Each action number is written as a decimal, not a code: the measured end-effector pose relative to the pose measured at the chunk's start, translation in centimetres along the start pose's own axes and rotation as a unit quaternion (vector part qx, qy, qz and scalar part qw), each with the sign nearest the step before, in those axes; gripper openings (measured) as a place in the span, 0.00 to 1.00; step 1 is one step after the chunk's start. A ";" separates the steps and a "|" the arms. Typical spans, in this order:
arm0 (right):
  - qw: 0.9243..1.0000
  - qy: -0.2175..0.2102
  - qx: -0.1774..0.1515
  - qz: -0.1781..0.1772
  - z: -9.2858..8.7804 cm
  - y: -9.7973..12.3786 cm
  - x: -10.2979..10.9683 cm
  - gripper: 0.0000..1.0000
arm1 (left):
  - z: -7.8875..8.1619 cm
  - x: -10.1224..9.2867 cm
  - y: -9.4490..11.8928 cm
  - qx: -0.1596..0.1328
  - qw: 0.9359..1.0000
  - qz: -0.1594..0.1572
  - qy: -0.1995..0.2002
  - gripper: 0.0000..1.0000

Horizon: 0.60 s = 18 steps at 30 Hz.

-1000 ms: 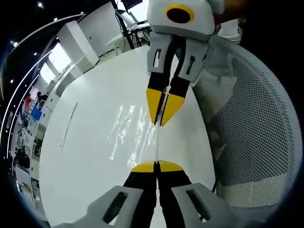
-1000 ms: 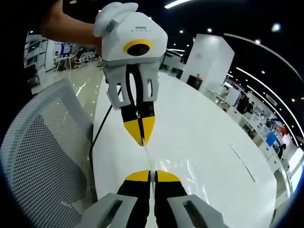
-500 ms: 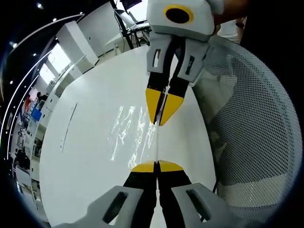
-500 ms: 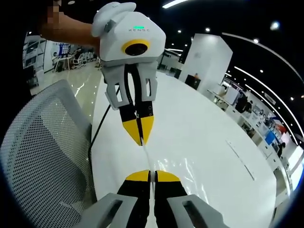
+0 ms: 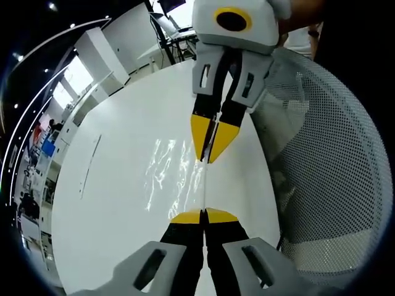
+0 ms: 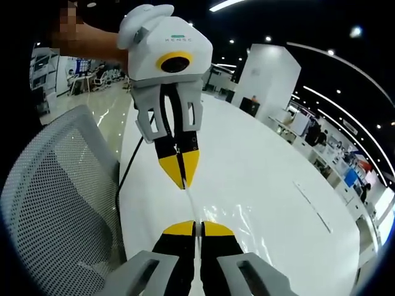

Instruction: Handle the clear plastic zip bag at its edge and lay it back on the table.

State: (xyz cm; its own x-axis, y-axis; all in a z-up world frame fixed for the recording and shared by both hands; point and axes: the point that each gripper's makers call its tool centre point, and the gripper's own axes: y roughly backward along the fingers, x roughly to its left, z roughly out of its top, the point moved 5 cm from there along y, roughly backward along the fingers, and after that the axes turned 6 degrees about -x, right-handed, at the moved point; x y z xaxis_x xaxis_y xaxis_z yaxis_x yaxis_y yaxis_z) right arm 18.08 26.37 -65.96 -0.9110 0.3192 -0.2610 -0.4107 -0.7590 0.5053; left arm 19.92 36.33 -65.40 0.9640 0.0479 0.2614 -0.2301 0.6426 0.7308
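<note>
Little has moved since a second ago: both grippers stay in place, facing each other over the white table (image 5: 111, 203), with the clear bag (image 5: 176, 179) stretched between them along one edge. The left gripper (image 5: 203, 216) has its yellow tips pressed together on the near end of that edge; the right gripper (image 5: 210, 145) pinches the far end, tips closed on it. The rest of the bag lies glinting on the table. A mesh chair (image 5: 327, 160) stands beside the table.
</note>
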 end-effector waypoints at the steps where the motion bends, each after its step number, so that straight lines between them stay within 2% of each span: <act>1: 1.000 -0.001 0.000 0.000 0.0 0.0 0.0 0.00 | 0.0 0.0 0.0 0.000 1.000 0.000 0.000 0.00; 18: 1.000 -0.006 0.003 0.005 -0.3 0.1 0.3 0.00 | -0.4 -0.2 0.2 0.000 1.000 0.001 0.006 0.00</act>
State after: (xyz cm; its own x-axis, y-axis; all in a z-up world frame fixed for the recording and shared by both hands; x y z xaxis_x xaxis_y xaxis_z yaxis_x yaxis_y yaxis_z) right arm 17.78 26.19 -66.20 -0.9157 0.3176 -0.2464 -0.4012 -0.7584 0.5137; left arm 19.78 36.72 -65.56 0.9649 0.0585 0.2560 -0.2327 0.6423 0.7303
